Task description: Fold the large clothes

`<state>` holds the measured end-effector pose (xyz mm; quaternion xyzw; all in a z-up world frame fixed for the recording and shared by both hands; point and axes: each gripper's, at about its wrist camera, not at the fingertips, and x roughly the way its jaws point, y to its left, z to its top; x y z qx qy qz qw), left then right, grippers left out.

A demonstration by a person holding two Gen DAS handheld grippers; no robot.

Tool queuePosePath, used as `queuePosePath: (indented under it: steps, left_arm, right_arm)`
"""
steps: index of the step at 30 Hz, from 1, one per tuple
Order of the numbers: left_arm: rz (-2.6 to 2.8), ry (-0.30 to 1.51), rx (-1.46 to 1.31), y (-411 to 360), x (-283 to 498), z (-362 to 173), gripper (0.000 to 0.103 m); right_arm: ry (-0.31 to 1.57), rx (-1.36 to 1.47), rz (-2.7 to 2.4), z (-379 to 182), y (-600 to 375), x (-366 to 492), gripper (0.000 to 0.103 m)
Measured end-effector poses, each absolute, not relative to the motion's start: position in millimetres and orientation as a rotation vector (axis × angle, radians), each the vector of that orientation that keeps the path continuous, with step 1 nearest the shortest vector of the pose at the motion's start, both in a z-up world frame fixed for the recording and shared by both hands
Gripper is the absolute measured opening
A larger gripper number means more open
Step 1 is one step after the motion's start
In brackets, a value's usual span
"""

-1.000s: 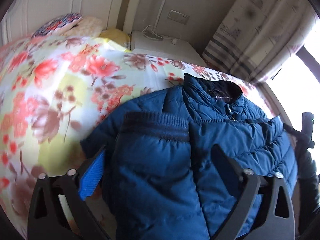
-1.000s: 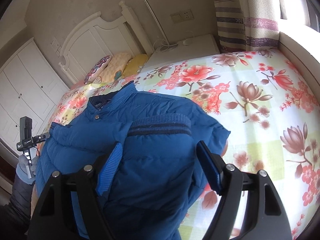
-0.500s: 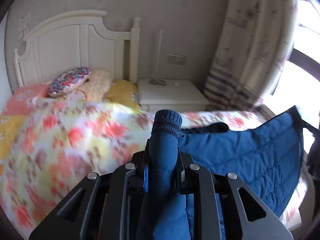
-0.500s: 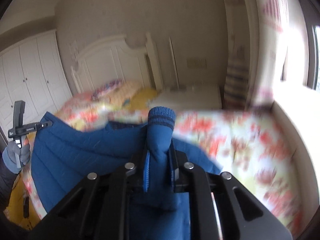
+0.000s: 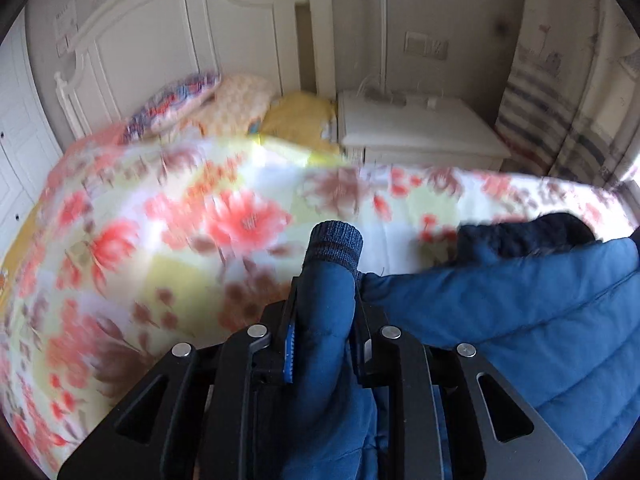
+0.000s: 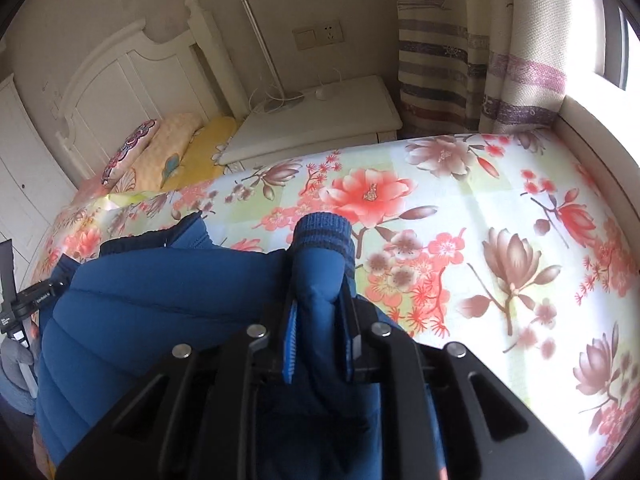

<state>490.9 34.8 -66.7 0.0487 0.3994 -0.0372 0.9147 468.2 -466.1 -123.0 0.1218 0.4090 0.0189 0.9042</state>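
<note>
Folding looks barely begun: the left gripper [image 5: 322,316] and right gripper [image 6: 320,320] each have jaws clamped on a sleeve of the jacket [image 6: 160,300], whose body lies unfolded on the bed [image 6: 500,208].

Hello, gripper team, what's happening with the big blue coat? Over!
Left hand-held gripper shut on one ribbed sleeve cuff. Right hand-held gripper shut on the other ribbed cuff. Blue puffer jacket over floral bedspread. Nothing blocking.
</note>
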Motion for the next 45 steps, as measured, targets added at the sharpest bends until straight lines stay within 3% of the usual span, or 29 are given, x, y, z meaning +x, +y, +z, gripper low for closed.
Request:
queuePosePath:
  steps: [3, 7, 9, 11, 12, 13, 14, 15, 17, 21, 25, 29, 45]
  left_arm:
    - [-0.081, 0.832, 0.087, 36.6, 498.9, -57.4, 0.022]
    - [-0.072, 0.972, 0.155, 23.0, 512.6, -101.2, 0.028]
    - [-0.057, 0.949, 0.151, 23.0, 508.2, -97.0, 0.031]
    - [-0.04, 0.922, 0.148, 27.3, 501.8, -84.7, 0.058]
    - [-0.03, 0.879, 0.145, 28.9, 495.9, -74.2, 0.064]
    - [-0.005, 0.813, 0.148, 27.6, 487.2, -61.0, 0.077]
    - [0.023, 0.713, 0.143, 24.7, 475.2, -42.2, 0.094]
    - [0.026, 0.628, 0.12, 20.0, 464.6, -26.6, 0.096]
    - [-0.041, 0.581, 0.086, -4.2, 455.6, -4.2, 0.097]
    - [-0.08, 0.707, 0.231, -74.6, 472.8, -14.4, 0.099]
    - [-0.055, 0.837, 0.317, -102.5, 491.8, -62.7, 0.099]
    - [-0.057, 0.899, 0.288, -96.2, 497.9, -101.1, 0.099]
    - [-0.045, 0.834, 0.265, -95.4, 495.4, -112.2, 0.099]
  right_arm:
    - [0.789, 0.262, 0.058, -100.2, -466.9, 461.7, 0.016]
    - [0.796, 0.266, 0.054, -99.0, -468.6, 469.7, 0.017]
    - [0.886, 0.227, 0.021, -126.1, -463.9, 479.2, 0.03]
    - [0.895, 0.261, -0.009, -133.4, -466.8, 477.8, 0.048]
    - [0.9, 0.253, -0.029, -129.5, -466.9, 476.5, 0.054]
    - [0.899, 0.235, -0.034, -121.6, -465.8, 473.4, 0.059]
    - [0.878, 0.21, -0.04, -110.6, -463.6, 468.6, 0.059]
    - [0.831, 0.179, -0.053, -96.1, -461.1, 461.2, 0.059]
    - [0.761, 0.146, -0.025, -72.4, -448.2, 452.2, 0.06]
    - [0.707, 0.03, 0.133, -42.0, -375.8, 458.4, 0.063]
    - [0.819, -0.182, 0.16, -70.2, -300.9, 487.9, 0.063]
    - [0.934, -0.169, 0.152, -113.3, -294.9, 506.6, 0.066]
    - [0.904, -0.165, 0.132, -140.7, -291.6, 508.0, 0.074]
